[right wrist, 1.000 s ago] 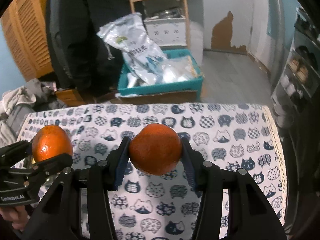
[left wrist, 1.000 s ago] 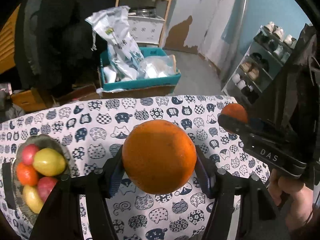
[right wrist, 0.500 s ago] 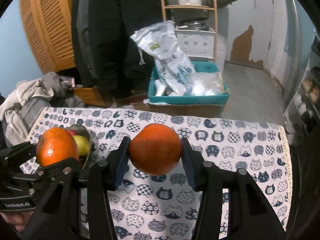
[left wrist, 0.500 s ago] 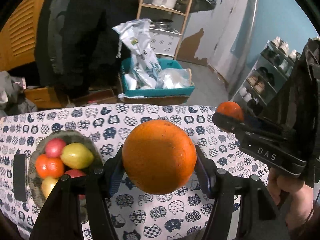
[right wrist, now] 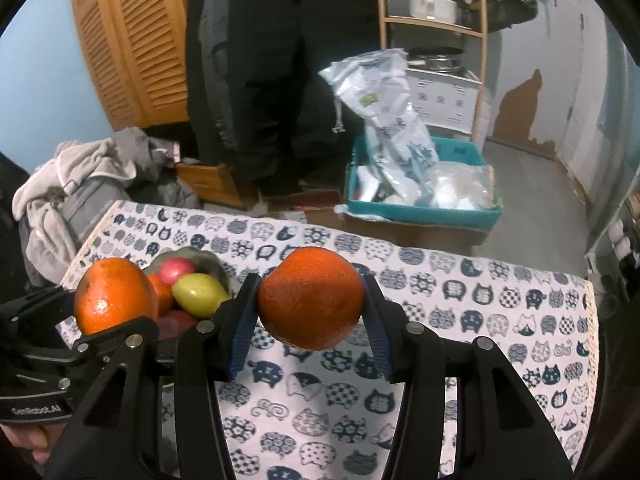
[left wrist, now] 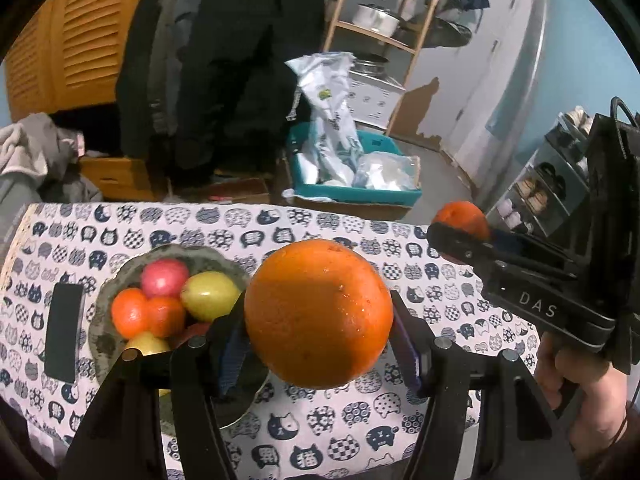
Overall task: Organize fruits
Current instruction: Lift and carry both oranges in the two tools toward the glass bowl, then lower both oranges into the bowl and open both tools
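Note:
My left gripper [left wrist: 320, 344] is shut on a large orange [left wrist: 318, 312], held above the cat-print tablecloth [left wrist: 360, 412]. Just left of it sits a grey bowl [left wrist: 108, 304] with a pink fruit [left wrist: 164, 278], a yellow-green fruit [left wrist: 210, 296] and small oranges [left wrist: 146, 316]. My right gripper [right wrist: 310, 334] is shut on a smaller, darker orange [right wrist: 310, 298]. In the right wrist view the left gripper's orange [right wrist: 114, 300] shows at the left, in front of the bowl [right wrist: 192, 256]. In the left wrist view the right gripper's orange [left wrist: 460, 218] shows at the right.
A black flat object [left wrist: 64, 338] lies on the cloth left of the bowl. Beyond the table's far edge stand a teal box [right wrist: 424, 208] with plastic bags, a wooden shelf [right wrist: 436, 28], hanging dark clothes and a clothes pile [right wrist: 80, 188]. A hand [left wrist: 580, 396] holds the right gripper.
Both grippers have moved left along the table with their oranges. The fruit bowl has come from the left edge to right beside the left gripper, and into the right wrist view.

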